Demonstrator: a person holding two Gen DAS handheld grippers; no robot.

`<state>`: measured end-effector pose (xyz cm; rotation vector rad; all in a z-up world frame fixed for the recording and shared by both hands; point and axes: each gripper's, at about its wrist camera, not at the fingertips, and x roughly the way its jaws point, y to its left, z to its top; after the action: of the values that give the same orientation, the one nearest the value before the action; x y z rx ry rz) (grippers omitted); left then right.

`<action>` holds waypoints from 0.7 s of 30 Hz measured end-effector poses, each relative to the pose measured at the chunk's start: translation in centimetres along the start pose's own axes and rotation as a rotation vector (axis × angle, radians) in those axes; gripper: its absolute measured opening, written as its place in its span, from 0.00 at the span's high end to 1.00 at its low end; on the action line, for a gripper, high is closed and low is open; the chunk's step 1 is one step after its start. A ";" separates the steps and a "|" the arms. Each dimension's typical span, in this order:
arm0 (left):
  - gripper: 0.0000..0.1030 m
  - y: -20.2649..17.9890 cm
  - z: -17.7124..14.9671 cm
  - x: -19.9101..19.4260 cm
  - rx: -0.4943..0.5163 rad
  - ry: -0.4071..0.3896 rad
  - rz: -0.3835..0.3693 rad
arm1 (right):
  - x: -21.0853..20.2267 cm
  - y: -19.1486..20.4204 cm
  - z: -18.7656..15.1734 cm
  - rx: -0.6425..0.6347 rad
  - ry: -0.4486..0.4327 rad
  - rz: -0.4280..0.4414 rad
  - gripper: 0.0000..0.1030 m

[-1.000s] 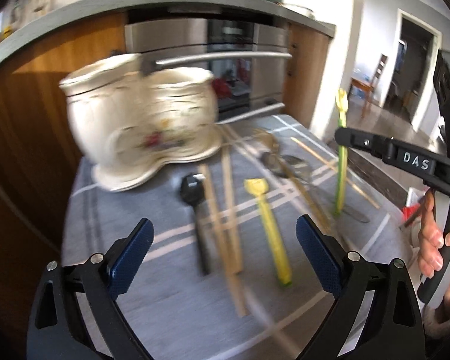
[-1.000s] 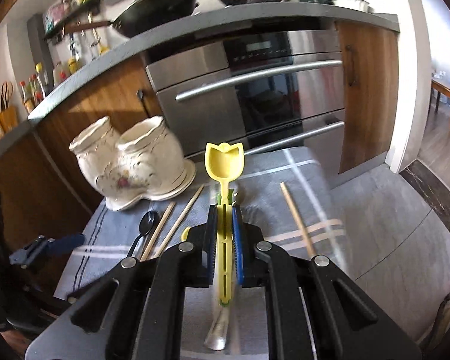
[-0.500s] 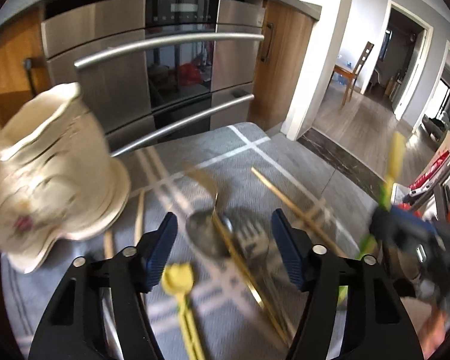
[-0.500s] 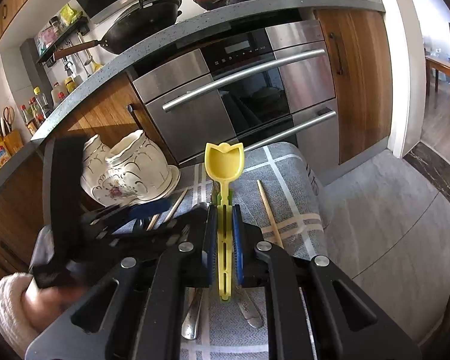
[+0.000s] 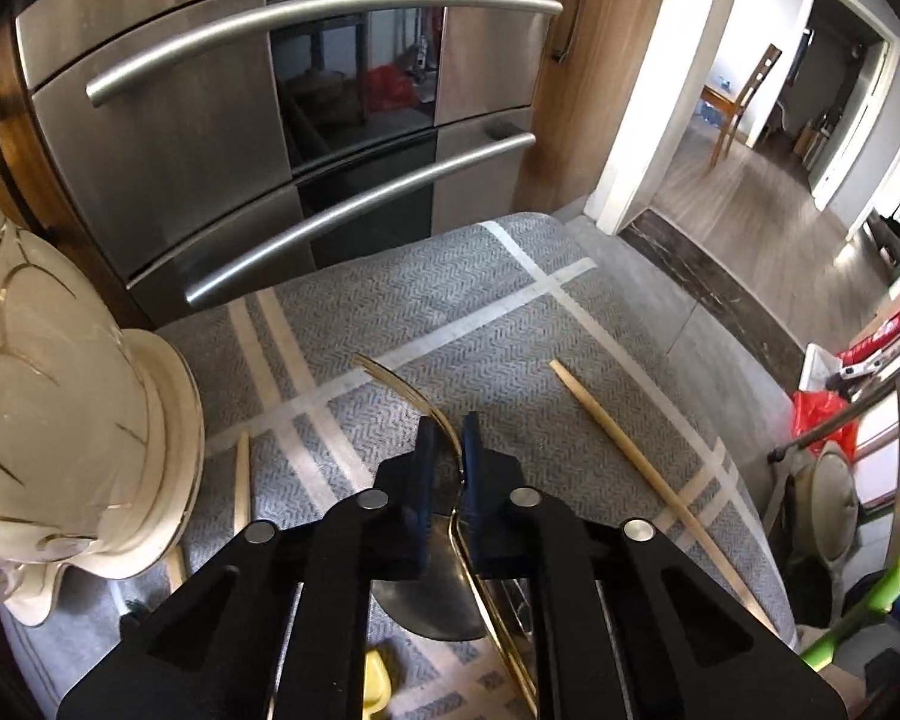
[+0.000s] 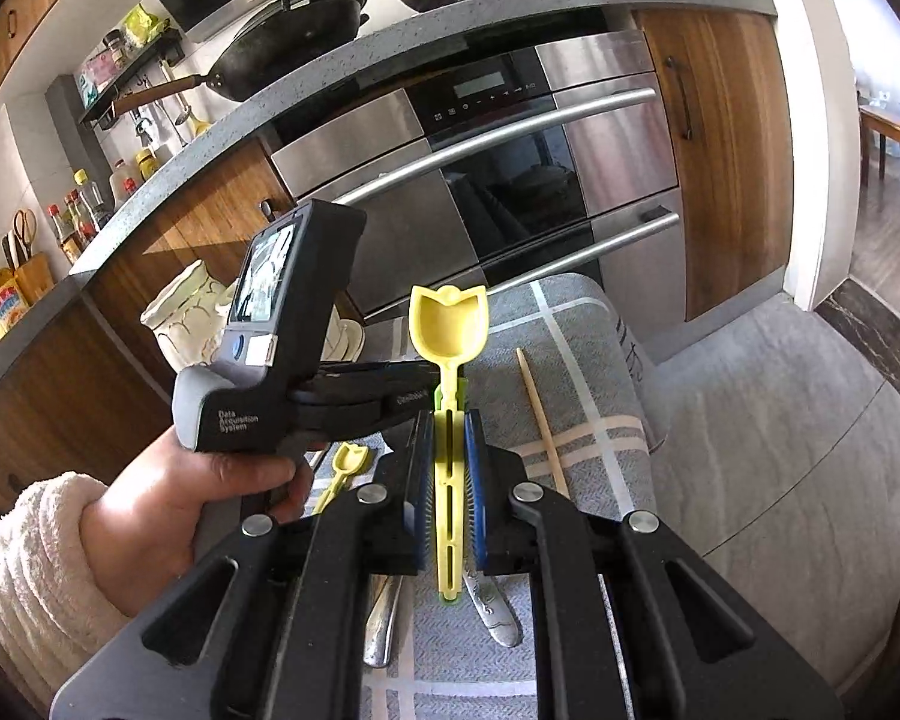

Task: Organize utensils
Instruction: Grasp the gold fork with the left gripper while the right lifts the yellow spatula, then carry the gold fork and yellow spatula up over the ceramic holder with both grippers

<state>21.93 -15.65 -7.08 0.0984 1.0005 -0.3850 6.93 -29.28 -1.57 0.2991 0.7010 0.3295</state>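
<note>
The left gripper (image 5: 447,438) has just closed its fingers on the gold fork (image 5: 417,393), ready to lift; the right gripper (image 6: 449,432) holds the yellow spoon (image 6: 448,324).

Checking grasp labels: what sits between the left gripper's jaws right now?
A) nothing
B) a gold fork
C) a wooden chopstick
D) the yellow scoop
B: in the left wrist view the left gripper has its blue pads closed on the thin gold fork, whose tines stick out ahead of them; the chopstick lies apart on the cloth to the right.
</note>
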 end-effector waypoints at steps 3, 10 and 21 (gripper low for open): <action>0.92 0.4 0.2 -0.5 -0.020 -0.017 -0.016 | 0.3 -0.1 0.0 0.003 0.004 -0.009 0.91; 0.93 0.9 0.2 -5.6 -0.053 -0.131 -0.084 | 0.7 -0.5 0.1 0.015 0.004 -0.039 0.90; 0.95 1.0 -3.3 -16.3 -0.016 -0.342 -0.173 | 1.3 0.9 -0.3 -0.034 -0.014 -0.060 0.90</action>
<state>11.86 -9.44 4.66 -0.0673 0.6753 -0.5322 7.46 -27.88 -2.21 0.2474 0.6888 0.2819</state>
